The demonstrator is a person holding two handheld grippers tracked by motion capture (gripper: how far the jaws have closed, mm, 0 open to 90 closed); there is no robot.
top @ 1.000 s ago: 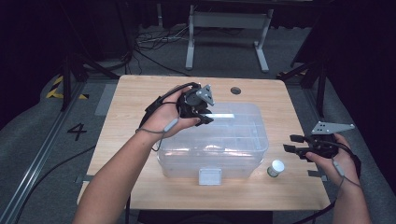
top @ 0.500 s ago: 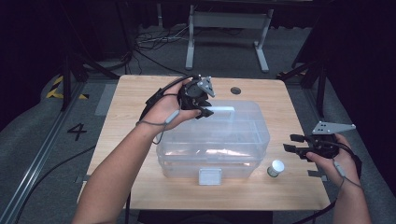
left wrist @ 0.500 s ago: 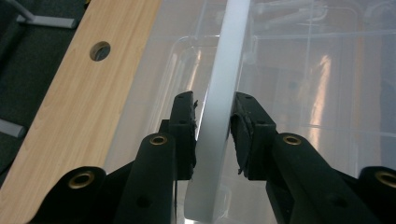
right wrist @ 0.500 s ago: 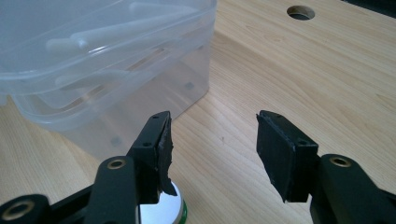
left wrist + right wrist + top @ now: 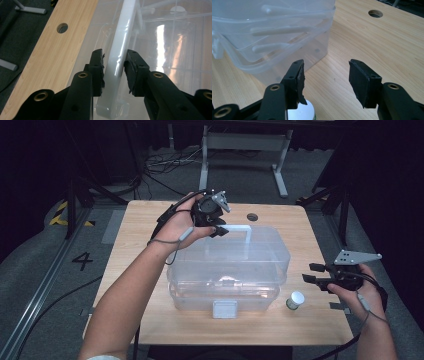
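A: From above, what is going on?

B: A clear plastic box [image 5: 227, 270] is sitting in the middle of the wooden table [image 5: 135, 235], with its lid on and its white handle [image 5: 239, 228] standing up along the far edge of the lid. The left gripper [image 5: 218, 231] is hovering at the left end of that handle. The right gripper [image 5: 311, 272] is hanging off the box's right side, apart from it, with a small white-capped jar [image 5: 295, 300] standing on the table just below it.

A: And looking along the left gripper?

B: The white handle [image 5: 119, 55] is running up between the two jaws. They have just been opening, and a thin gap is showing on each side of the bar, so the pads are not pressing on it now. The clear lid [image 5: 175, 50] is gleaming to the right, and the table [image 5: 50, 50] with its round hole [image 5: 62, 27] is lying to the left.

A: What about along the right gripper?

B: Its jaws are standing wide apart with nothing between them but bare table [image 5: 372, 42]. The corner of the box [image 5: 274, 37] is sitting up to the left, clear of the jaws. The cap of the jar [image 5: 300, 112] is peeking out at the bottom edge, beside the left-hand jaw.
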